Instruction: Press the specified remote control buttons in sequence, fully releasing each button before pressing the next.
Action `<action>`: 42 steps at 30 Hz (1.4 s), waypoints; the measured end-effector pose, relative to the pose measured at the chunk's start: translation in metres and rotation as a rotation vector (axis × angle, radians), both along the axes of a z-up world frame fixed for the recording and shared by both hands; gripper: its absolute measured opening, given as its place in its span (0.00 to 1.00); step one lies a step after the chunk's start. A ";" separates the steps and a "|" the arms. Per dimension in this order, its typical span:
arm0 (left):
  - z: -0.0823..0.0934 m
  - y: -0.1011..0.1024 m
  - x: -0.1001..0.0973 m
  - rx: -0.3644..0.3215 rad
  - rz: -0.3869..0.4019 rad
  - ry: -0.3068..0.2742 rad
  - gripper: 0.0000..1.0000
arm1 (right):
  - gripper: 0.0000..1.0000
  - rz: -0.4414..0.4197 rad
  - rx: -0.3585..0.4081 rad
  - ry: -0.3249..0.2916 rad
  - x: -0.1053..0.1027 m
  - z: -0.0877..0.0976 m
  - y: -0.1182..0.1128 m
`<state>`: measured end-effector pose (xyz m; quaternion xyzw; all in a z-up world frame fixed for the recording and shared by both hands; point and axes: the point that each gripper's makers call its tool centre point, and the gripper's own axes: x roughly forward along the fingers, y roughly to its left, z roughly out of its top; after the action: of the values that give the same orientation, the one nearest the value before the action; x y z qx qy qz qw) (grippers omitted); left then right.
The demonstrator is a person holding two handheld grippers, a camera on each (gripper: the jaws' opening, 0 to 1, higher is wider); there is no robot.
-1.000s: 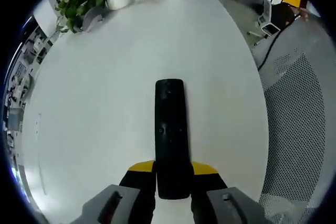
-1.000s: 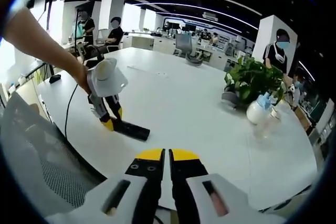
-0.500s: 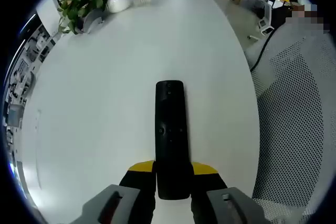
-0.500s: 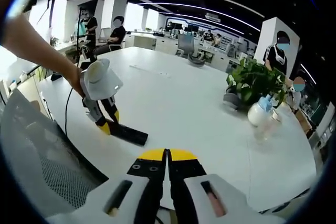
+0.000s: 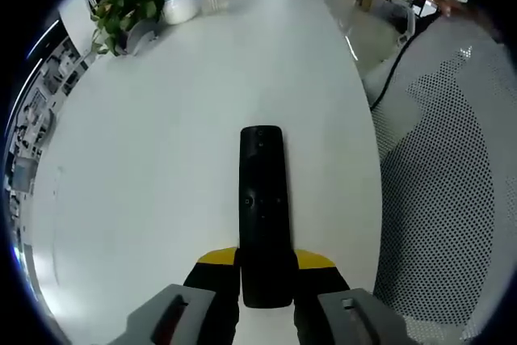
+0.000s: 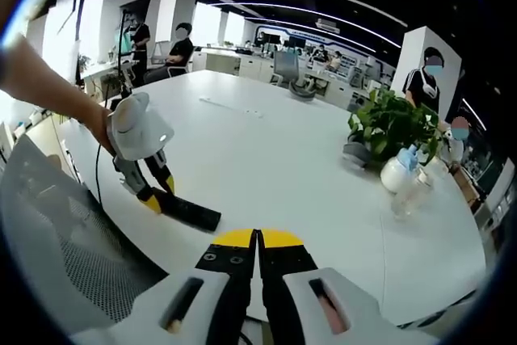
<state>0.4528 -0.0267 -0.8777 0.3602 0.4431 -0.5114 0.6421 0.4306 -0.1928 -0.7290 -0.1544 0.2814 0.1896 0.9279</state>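
left gripper (image 5: 266, 268): grey housing, black jaws, yellow tips | right gripper (image 6: 258, 241): same grey, black, yellow, red-brown slots | forearm (image 6: 40, 86): bare, unsleeved

Open office, white oval table (image 6: 266, 159), mesh chair (image 5: 440, 199).

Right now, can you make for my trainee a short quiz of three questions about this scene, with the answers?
1. True or false: the left tongs are shut on the remote.
2. Multiple choice: the right tongs are (A) open, (B) shut with nothing between them, (C) shut on the bottle.
3. Fill in: in the right gripper view, the white bottle stands beside the ____.

Key
1. True; the black remote sits between the yellow tips.
2. B; the tips meet above the white table.
3. Plant.
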 end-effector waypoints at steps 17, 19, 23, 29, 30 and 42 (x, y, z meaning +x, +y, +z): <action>0.000 -0.002 -0.023 0.011 -0.032 0.003 0.24 | 0.00 0.030 -0.010 0.008 -0.002 -0.002 0.004; 0.000 -0.002 -0.027 0.010 -0.040 0.003 0.24 | 0.00 0.030 -0.012 0.006 -0.002 -0.002 0.004; 0.000 -0.001 -0.033 -0.003 -0.040 0.001 0.24 | 0.00 0.024 -0.015 0.008 -0.002 -0.002 0.003; 0.000 -0.001 -0.038 -0.049 -0.015 -0.004 0.24 | 0.00 0.031 -0.035 0.020 -0.003 -0.006 0.003; 0.000 -0.002 -0.039 -0.052 -0.014 -0.005 0.24 | 0.00 0.033 -0.038 0.023 -0.004 -0.007 0.004; 0.000 -0.001 -0.043 -0.097 -0.011 -0.012 0.24 | 0.00 0.107 0.018 0.089 -0.010 -0.011 0.020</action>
<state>0.4103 -0.0280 -0.8773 0.3342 0.4121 -0.5338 0.6584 0.4208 -0.1731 -0.7402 -0.1522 0.3118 0.2484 0.9044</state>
